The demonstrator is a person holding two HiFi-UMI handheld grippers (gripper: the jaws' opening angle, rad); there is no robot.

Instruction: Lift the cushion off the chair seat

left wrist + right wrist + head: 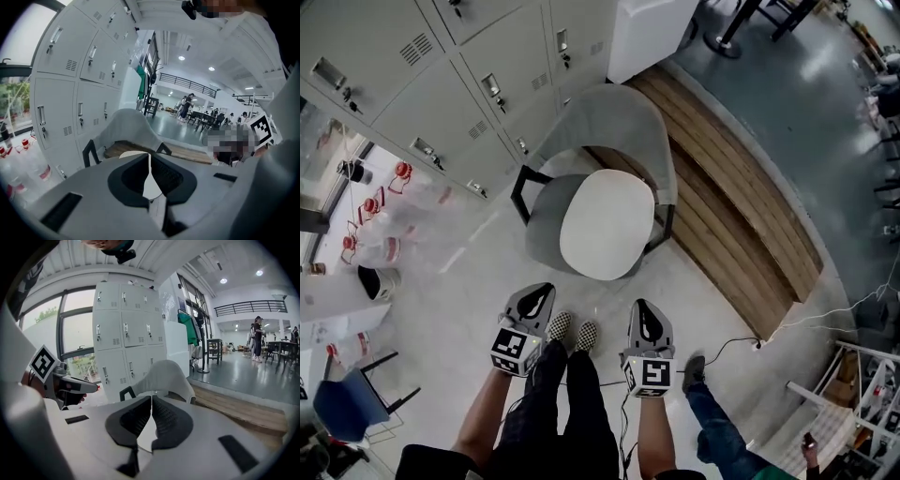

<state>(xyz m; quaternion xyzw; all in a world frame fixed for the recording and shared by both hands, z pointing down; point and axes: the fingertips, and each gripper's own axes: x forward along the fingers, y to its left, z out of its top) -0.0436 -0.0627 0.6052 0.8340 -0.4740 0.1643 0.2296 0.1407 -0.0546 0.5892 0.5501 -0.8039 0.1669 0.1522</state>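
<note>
A round white cushion [607, 223] lies on the seat of a grey shell chair [614, 122] with black legs. Both grippers hang in front of the chair, short of the seat and apart from the cushion. My left gripper [541, 292] is shut with nothing in it, and so is my right gripper [643, 307]. In the left gripper view the closed pads [136, 176] meet in a thin line, with the chair back [129, 124] and a sliver of cushion [133, 153] beyond. The right gripper view shows its shut pads [166, 420] below the chair [166, 373].
Grey lockers [441, 84] stand behind and left of the chair. A raised wooden platform [741, 206] runs along its right. Water bottles [380, 225] sit on the floor at left, a blue chair [347, 403] at lower left. Another person's leg [717, 427] and a cable [741, 342] are lower right.
</note>
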